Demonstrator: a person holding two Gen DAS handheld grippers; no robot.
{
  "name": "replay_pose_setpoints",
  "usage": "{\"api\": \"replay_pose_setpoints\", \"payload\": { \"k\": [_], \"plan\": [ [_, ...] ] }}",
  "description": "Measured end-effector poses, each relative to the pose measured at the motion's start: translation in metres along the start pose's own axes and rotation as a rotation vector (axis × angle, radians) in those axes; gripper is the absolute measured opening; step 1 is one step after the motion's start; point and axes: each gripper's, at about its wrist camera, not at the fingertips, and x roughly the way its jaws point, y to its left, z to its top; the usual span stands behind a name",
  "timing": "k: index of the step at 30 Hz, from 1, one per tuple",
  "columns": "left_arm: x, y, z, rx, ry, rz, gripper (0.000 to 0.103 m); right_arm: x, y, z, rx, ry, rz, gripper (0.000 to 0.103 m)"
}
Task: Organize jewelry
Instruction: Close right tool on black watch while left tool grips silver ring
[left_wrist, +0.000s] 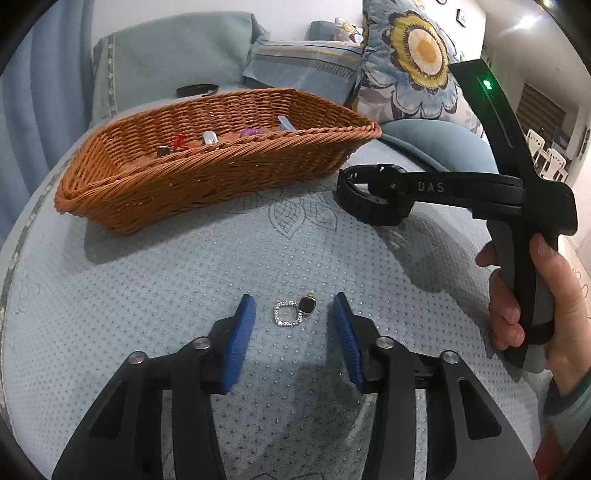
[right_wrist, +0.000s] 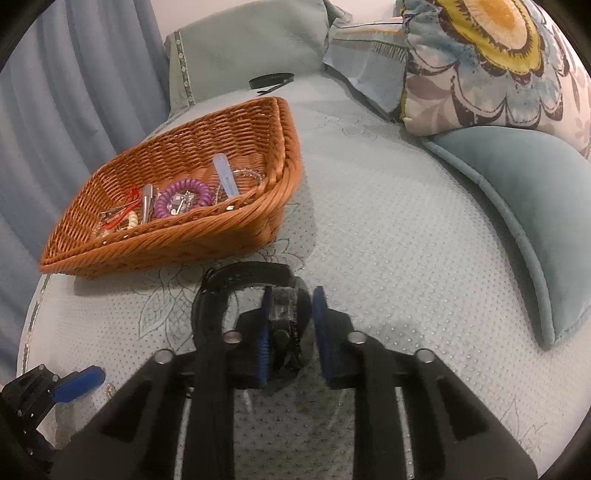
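Sofa seat (left_wrist: 155, 266): pale blue-green quilted cover with dotted weave and a stitched leaf motif; it carries everything listed below.

Cushions: one large flowered cushion (right_wrist: 491, 62) and one plain teal cushion (right_wrist: 524, 206), both along the seat's right side toward the back.

Basket (left_wrist: 207, 173): brown wicker, rectangular, standing toward the back left of the seat. Contents: purple coil hair tie (right_wrist: 184, 195), pale blue clip (right_wrist: 225, 177), metal clips, red pieces and other small items too tangled to separate.

Right gripper (right_wrist: 290, 325): black frame, blue pads, held in a hand (left_wrist: 532, 295) by its grip. It points down at the black watch (right_wrist: 236, 280), which lies on the seat just in front of the basket's near side. The watch body sits between the fingers; the left pad lies against it, while the right pad shows a slim gap, so a firm clamp cannot be confirmed.

Left gripper (left_wrist: 293, 314): same build, fingers spread apart and grasping nothing, lowered over the near middle of the seat.

Black band (left_wrist: 195, 89): at the back edge of the seat, behind the basket.

Earring (left_wrist: 295, 312): small silver rhinestone frame with a black stone, lying on the seat between the left gripper's pads, touching neither.
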Motion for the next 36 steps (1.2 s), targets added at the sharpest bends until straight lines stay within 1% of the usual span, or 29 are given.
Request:
{"api": "replay_pose_setpoints", "payload": {
  "k": [4,6,8,10,14,15,24,25,26,30,36],
  "plan": [
    [-0.002,0.006,0.000,-0.026,-0.008,-0.019,0.032,-0.004,0.005,-0.003,-0.029,0.006,0.019,0.015],
    [-0.002,0.008,0.000,-0.034,-0.011,-0.033,0.025,-0.006,0.011,-0.005,-0.053,0.016,0.042,0.015],
    [-0.002,0.006,-0.001,-0.030,-0.012,-0.027,0.023,-0.010,0.017,-0.009,-0.068,0.025,0.060,0.015],
    [-0.002,0.003,-0.001,-0.018,-0.013,-0.012,0.018,-0.013,0.022,-0.013,-0.086,0.027,0.060,0.015],
    [-0.004,0.000,-0.001,-0.002,-0.023,-0.006,0.016,-0.017,0.022,-0.016,-0.077,0.029,0.069,0.014],
    [-0.004,0.000,-0.002,0.001,-0.025,-0.013,0.005,-0.017,0.020,-0.016,-0.074,0.028,0.069,0.014],
    [-0.005,0.001,-0.001,-0.008,-0.030,-0.021,0.005,-0.018,0.018,-0.016,-0.057,0.026,0.077,0.014],
    [-0.006,0.001,-0.001,-0.011,-0.032,-0.020,0.000,-0.018,0.018,-0.016,-0.056,0.025,0.078,0.014],
    [-0.006,0.003,-0.001,-0.019,-0.035,-0.020,0.000,-0.018,0.017,-0.016,-0.053,0.024,0.081,0.014],
    [-0.012,0.010,-0.002,-0.059,-0.060,-0.042,0.000,-0.024,0.016,-0.014,-0.054,0.007,0.092,0.013],
    [-0.011,0.012,0.000,-0.070,-0.062,-0.050,0.000,-0.021,0.015,-0.015,-0.045,0.019,0.093,0.013]
  ]
}}
